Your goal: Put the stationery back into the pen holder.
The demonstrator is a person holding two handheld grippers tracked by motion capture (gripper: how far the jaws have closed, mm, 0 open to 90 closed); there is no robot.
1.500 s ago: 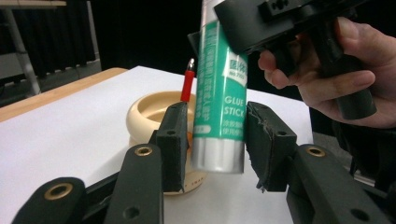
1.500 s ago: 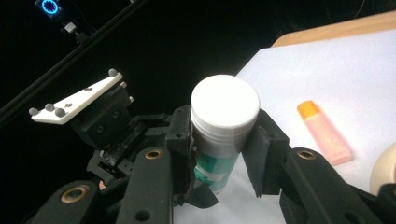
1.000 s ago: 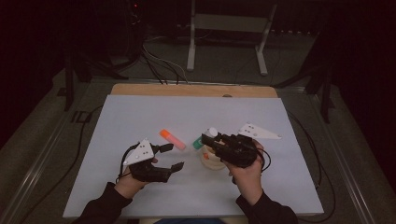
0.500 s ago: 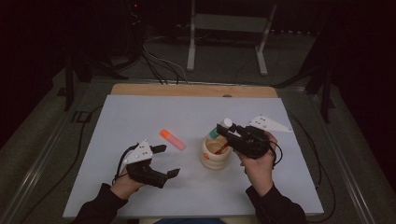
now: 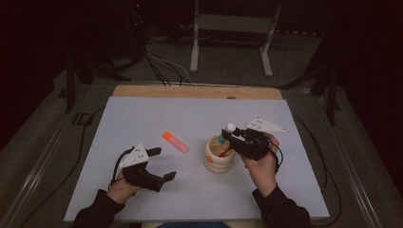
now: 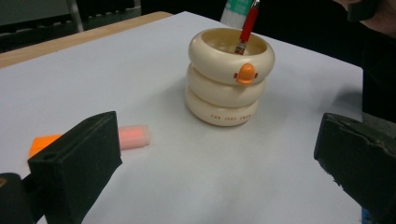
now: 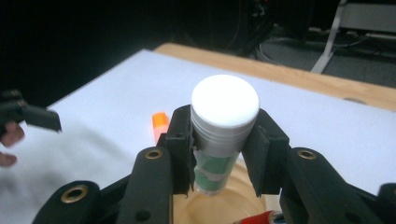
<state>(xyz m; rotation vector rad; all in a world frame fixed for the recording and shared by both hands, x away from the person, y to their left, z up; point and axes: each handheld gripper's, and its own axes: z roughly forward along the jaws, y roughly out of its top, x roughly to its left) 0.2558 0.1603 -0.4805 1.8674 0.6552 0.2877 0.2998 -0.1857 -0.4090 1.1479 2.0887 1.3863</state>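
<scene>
Right tongs: closed on the white-capped tube, pads clamped on its neck just below the cap
Tube position: upright, lower end over the mouth of the cream ringed holder; contact with the inside cannot be confirmed
Holder contents: red-handled item leaning against the inner rim
Holder location: centre-right of the white tabletop, just left of the right hand
Left tongs: jaws wide, just been opening, nothing between them
Left tongs location: low over the tabletop, well apart from the holder
Orange marker: lying flat between left tongs and holder, touching neither
</scene>
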